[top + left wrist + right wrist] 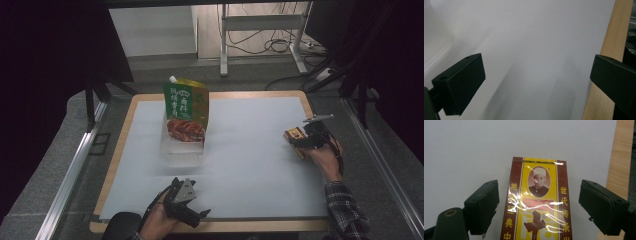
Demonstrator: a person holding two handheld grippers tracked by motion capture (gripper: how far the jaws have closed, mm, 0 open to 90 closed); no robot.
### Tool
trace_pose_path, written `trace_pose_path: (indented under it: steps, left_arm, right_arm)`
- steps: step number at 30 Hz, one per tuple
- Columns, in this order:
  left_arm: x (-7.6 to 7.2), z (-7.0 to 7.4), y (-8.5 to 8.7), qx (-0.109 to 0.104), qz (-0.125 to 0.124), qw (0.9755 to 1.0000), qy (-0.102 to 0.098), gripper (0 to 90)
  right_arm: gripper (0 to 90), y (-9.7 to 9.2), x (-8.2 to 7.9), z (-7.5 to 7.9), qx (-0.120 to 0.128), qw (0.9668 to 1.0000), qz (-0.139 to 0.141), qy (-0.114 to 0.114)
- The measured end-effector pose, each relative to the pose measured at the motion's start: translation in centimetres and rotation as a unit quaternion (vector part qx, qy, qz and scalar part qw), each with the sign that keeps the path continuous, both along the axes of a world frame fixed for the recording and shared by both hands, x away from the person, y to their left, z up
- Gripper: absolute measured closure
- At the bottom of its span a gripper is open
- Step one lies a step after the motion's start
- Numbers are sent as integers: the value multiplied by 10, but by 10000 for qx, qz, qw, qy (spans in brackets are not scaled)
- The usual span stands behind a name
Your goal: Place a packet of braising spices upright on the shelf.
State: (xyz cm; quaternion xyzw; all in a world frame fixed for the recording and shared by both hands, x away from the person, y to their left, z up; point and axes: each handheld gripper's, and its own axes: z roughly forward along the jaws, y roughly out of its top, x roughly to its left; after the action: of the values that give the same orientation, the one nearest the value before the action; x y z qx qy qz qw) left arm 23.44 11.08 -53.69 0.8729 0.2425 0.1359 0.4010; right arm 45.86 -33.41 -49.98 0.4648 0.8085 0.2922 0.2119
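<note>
Lying flat at the right side of the table (125, 150), a yellow and brown box (537, 202) is being straddled by the right tongs (537, 207), spread wide without touching it. The left tongs (536, 82) are being held wide and empty at the near edge.
</note>
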Motion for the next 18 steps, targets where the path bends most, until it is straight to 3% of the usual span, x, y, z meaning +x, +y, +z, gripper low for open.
trace_pose_path:
  steps: [11, 15, 18]
  left_arm:
    - [0, 0, 0, 25, -10, 10000, -5, 0]
    - [0, 0, -1, 29, -10, 10000, -7, 0]
    - [0, 0, -1, 43, -10, 10000, -6, 0]
  right_arm:
    - [182, 1, 2, -10, -88, 9999, -25, 104]
    - [290, 0, 1, -12, -63, 9997, -82, 219]
    - [315, 2, 0, -10, -51, 9993, -219, 313]
